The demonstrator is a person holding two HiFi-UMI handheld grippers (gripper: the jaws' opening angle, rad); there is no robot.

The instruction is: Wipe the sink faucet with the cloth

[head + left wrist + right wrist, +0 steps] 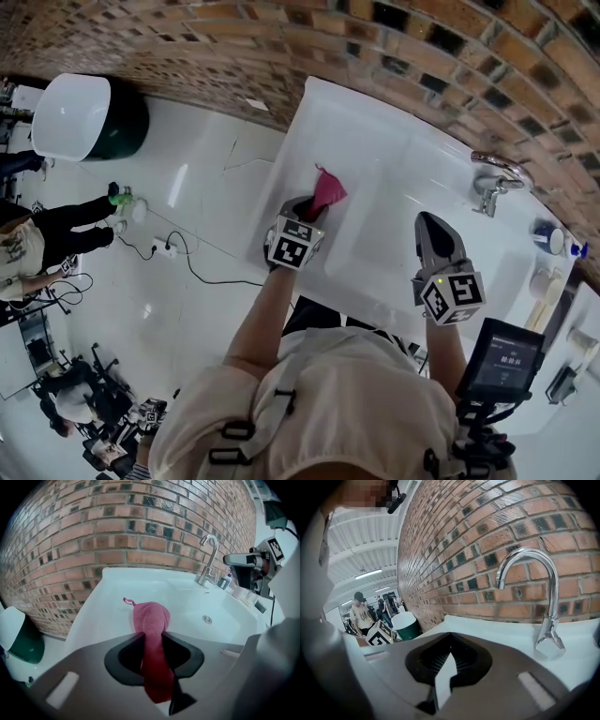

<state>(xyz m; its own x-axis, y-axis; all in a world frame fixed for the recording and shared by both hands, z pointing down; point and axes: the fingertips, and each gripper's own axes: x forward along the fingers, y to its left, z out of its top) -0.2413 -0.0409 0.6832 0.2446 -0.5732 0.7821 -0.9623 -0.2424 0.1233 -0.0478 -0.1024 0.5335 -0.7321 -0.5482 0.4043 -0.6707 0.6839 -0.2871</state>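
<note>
The left gripper (153, 638) has its jaws clenched on the pink cloth (151, 620), which is pinched into a narrow strip between them. Its upper end bunches out beyond the tips, with a small loop at one corner, and its lower end hangs back toward the camera. The right gripper (450, 639) has its jaws brought together with nothing between them; only a thin sliver of white shows behind the closed tips. In the head view the cloth sticks up from the left gripper over the left part of the white sink (375, 112), while the right gripper hovers above the basin nearer the person, well apart from the cloth. The chrome faucet (553, 597) stands upright at the back rim of the sink against the brick wall (117, 531), its curved spout arching over the basin. It sits ahead and to the right of the right gripper, and neither the cloth nor either gripper is touching it. The round drain (206, 618) lies in the basin floor to the right of the cloth. A bottle with a blue cap (227, 581) stands on the rim just past the faucet. Left of the sink, a white and green bin (89, 117) stands on the white floor (206, 300), near another person (56, 230).
</note>
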